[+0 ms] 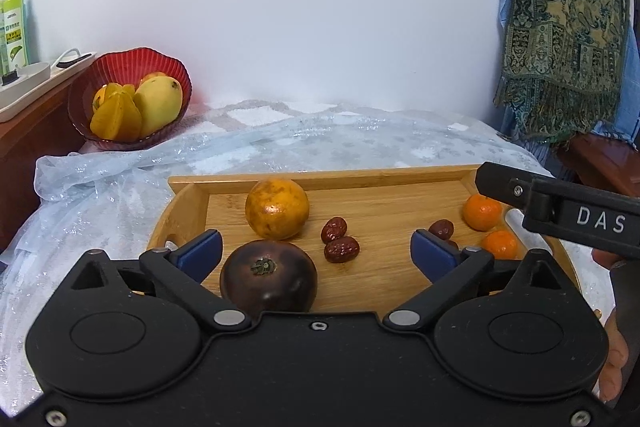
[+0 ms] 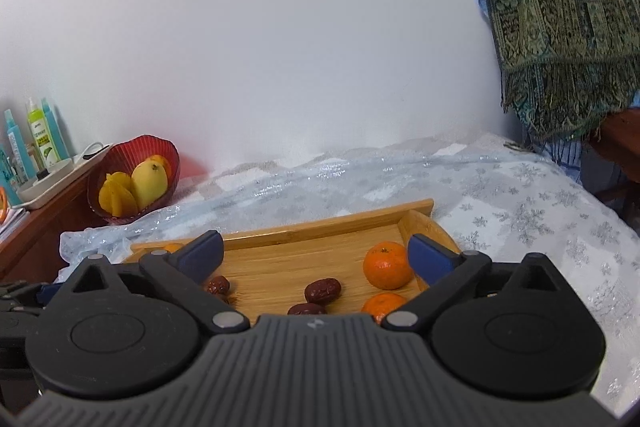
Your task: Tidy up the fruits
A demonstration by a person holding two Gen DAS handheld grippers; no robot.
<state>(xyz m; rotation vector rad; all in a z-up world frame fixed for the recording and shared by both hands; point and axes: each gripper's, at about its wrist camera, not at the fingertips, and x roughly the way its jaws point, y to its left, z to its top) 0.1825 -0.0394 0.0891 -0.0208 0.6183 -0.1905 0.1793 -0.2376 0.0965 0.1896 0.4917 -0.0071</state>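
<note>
A wooden tray (image 1: 384, 175) lies on the covered table. In the left wrist view it holds a dark purple round fruit (image 1: 269, 274), a large orange (image 1: 277, 209), several red dates (image 1: 341, 249) and two small mandarins (image 1: 482, 212). My left gripper (image 1: 316, 250) is open and empty, with the purple fruit just inside its left finger. My right gripper (image 2: 315, 254) is open and empty above the tray's right part (image 2: 332, 225), with a mandarin (image 2: 386, 265) by its right finger and dates (image 2: 322, 290) between the fingers. Its body shows in the left wrist view (image 1: 560, 211).
A red bowl (image 1: 128, 67) with a mango (image 1: 158, 105) and starfruit (image 1: 116, 121) sits at the back left by a wooden side table (image 1: 24, 131) with bottles. A patterned scarf (image 1: 560, 27) hangs at the right. A white wall stands behind.
</note>
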